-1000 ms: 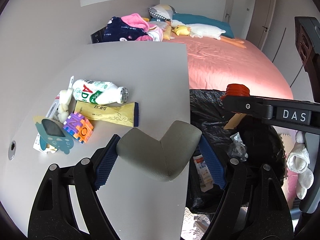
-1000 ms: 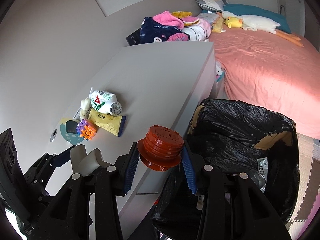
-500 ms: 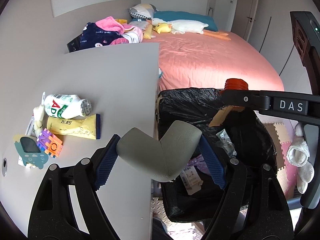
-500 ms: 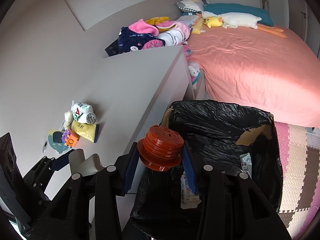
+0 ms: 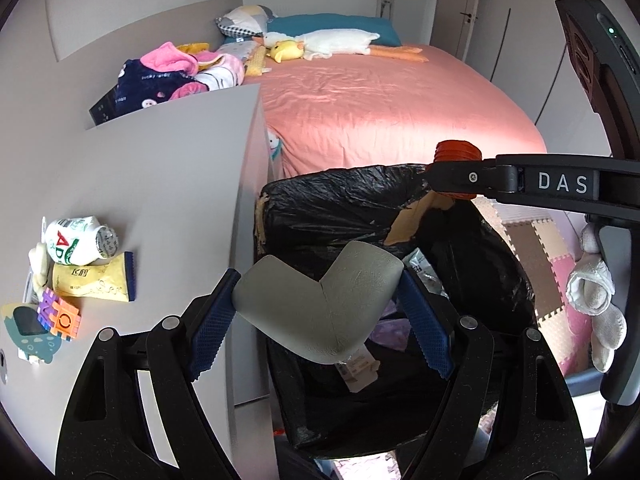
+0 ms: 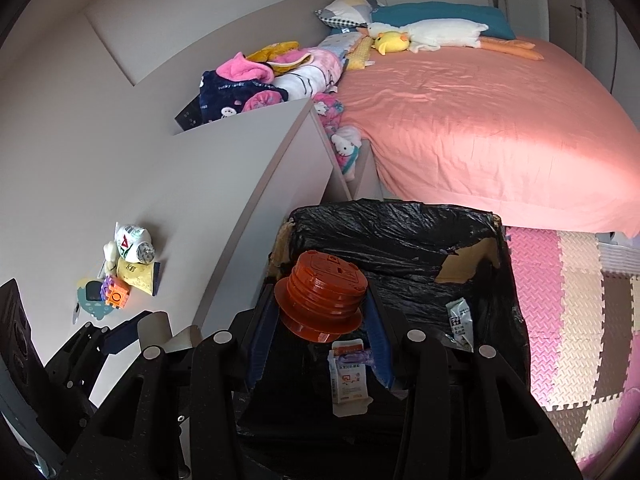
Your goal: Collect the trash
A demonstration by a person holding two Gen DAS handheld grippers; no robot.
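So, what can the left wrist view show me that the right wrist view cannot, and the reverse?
Only the left wrist view shows the grey L-shaped foam piece whole, clamped in the left claw, and a white sock at the far right.

Only the right wrist view shows the top face of the red ribbed object held in the right claw, and the Hello Kitty plush beside the bed.

Both show the black-lined trash bin, the pink bed and the small items on the grey table.
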